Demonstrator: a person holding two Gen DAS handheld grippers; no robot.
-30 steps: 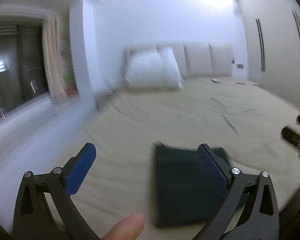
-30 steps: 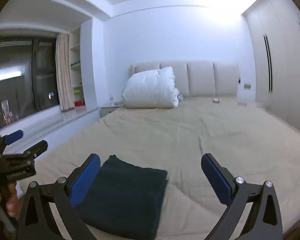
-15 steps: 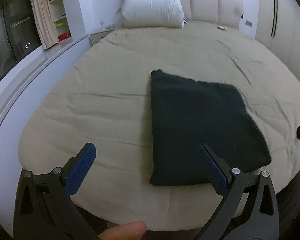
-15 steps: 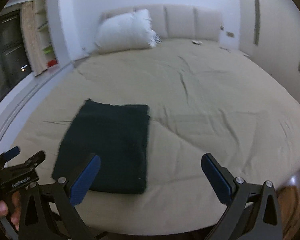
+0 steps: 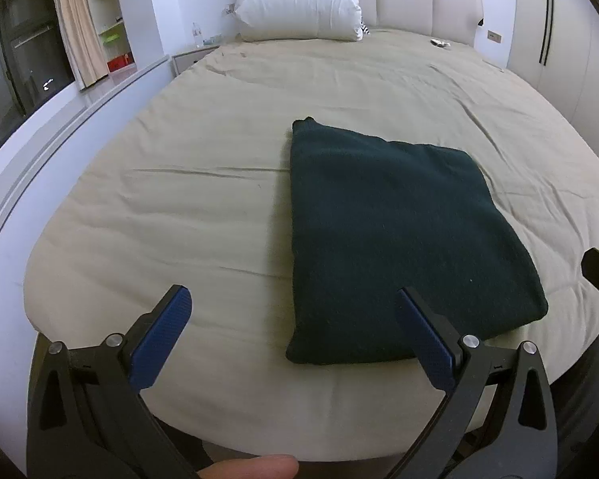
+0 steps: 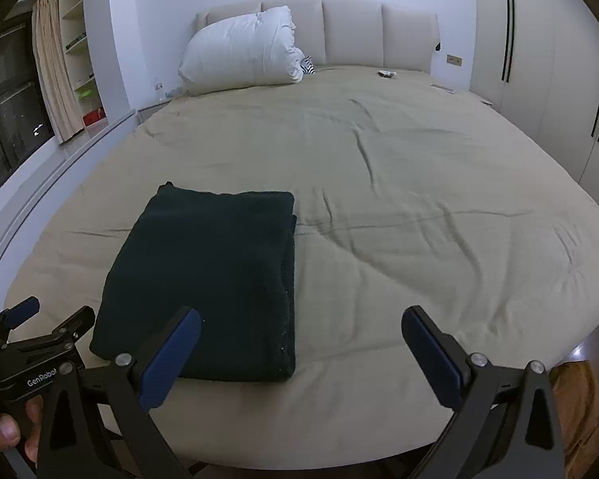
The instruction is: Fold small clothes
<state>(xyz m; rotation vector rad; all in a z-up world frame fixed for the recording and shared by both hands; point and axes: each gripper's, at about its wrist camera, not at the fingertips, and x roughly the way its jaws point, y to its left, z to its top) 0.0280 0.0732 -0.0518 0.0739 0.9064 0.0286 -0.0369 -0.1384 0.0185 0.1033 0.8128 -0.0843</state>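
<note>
A dark green garment [image 5: 395, 235] lies folded into a flat rectangle near the foot of a beige bed [image 5: 203, 207]. It also shows in the right wrist view [image 6: 207, 283]. My left gripper [image 5: 295, 335] is open and empty, held above the bed's near edge, its right finger over the garment's near corner. My right gripper [image 6: 301, 353] is open and empty, to the right of the garment, its left finger over the garment's near edge. The left gripper [image 6: 46, 329] shows at the lower left of the right wrist view.
A white pillow [image 6: 239, 52] leans on the padded headboard [image 6: 351, 32]. Small items [image 6: 387, 74] lie near the head of the bed. A window ledge and shelves [image 5: 108, 40] run along the left; wardrobe doors [image 6: 539, 72] stand on the right.
Both cameras have tilted down from looking across the room to looking onto the bed, so the folded garment is now in full view. Both grippers stay open.
</note>
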